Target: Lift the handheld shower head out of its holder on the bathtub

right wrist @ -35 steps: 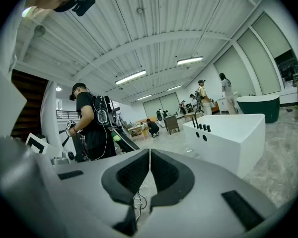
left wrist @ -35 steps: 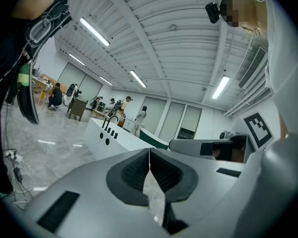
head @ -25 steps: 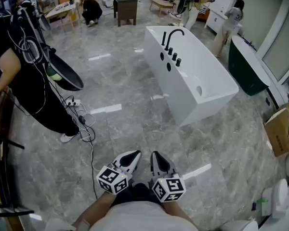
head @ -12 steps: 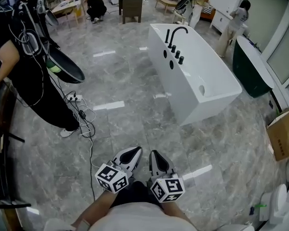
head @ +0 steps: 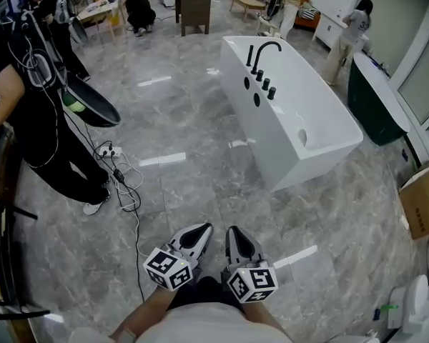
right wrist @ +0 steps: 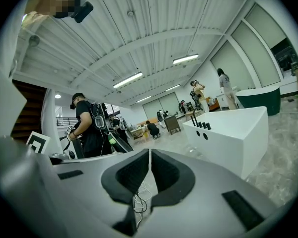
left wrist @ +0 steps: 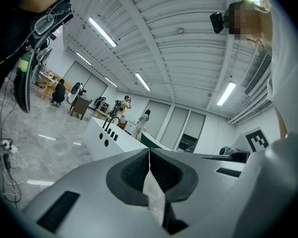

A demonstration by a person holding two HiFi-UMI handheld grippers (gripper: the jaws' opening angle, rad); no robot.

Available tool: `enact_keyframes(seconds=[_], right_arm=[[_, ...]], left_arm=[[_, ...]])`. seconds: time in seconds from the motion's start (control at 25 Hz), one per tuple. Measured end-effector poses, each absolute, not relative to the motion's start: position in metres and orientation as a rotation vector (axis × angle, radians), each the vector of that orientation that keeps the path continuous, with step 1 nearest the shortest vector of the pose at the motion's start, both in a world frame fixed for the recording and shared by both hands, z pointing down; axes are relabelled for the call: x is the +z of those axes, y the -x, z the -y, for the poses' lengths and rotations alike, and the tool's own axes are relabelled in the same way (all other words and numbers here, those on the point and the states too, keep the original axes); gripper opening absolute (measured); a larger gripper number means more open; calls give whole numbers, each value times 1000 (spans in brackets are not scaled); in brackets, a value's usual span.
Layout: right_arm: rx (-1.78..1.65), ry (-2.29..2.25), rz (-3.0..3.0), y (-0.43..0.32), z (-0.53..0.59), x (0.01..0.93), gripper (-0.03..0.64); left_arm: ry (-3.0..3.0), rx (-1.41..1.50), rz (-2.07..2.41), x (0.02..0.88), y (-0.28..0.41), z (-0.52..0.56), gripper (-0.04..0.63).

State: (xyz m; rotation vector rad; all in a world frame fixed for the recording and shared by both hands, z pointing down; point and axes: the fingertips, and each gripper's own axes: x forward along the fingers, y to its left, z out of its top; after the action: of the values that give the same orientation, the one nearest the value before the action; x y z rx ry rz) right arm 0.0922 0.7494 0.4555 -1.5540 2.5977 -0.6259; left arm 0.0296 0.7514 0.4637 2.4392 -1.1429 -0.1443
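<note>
The white bathtub (head: 322, 131) stands on the grey floor some way ahead and to the right. On its near rim are a black arched faucet (head: 261, 52) and a row of black fittings (head: 266, 84); from here I cannot tell which is the handheld shower head. My left gripper (head: 200, 229) and right gripper (head: 234, 231) are side by side low in the head view, close to my body and far from the tub. Both are shut with nothing in them. The tub (left wrist: 107, 138) also shows beyond the left gripper (left wrist: 149, 155). The tub (right wrist: 228, 133) likewise lies beyond the right gripper (right wrist: 150, 155).
A person in black (head: 28, 113) with hanging gear stands at the left. A power strip (head: 109, 151) and loose cables (head: 125, 188) lie on the floor beside them. A dark green tub (head: 375, 98) and a cardboard box (head: 420, 202) are at the right. More people and a dark table (head: 193, 9) are further back.
Both grippers have shifted slightly together and stayed shut. The tub sits a little further right in the head view, and the person at the left has drawn back toward the edge.
</note>
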Motion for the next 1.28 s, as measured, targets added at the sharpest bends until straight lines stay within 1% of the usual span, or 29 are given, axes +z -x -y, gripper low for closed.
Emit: enact_keyframes(seconds=[0.56, 1.28], right_arm=[[-546, 1597, -2557, -38, -605, 435, 25], [-538, 1692, -2452, 4, -480, 441, 25]], left_arm=[[-2552, -165, 1005, 439, 10, -604, 12], [-2589, -119, 942, 446, 67, -488, 12]])
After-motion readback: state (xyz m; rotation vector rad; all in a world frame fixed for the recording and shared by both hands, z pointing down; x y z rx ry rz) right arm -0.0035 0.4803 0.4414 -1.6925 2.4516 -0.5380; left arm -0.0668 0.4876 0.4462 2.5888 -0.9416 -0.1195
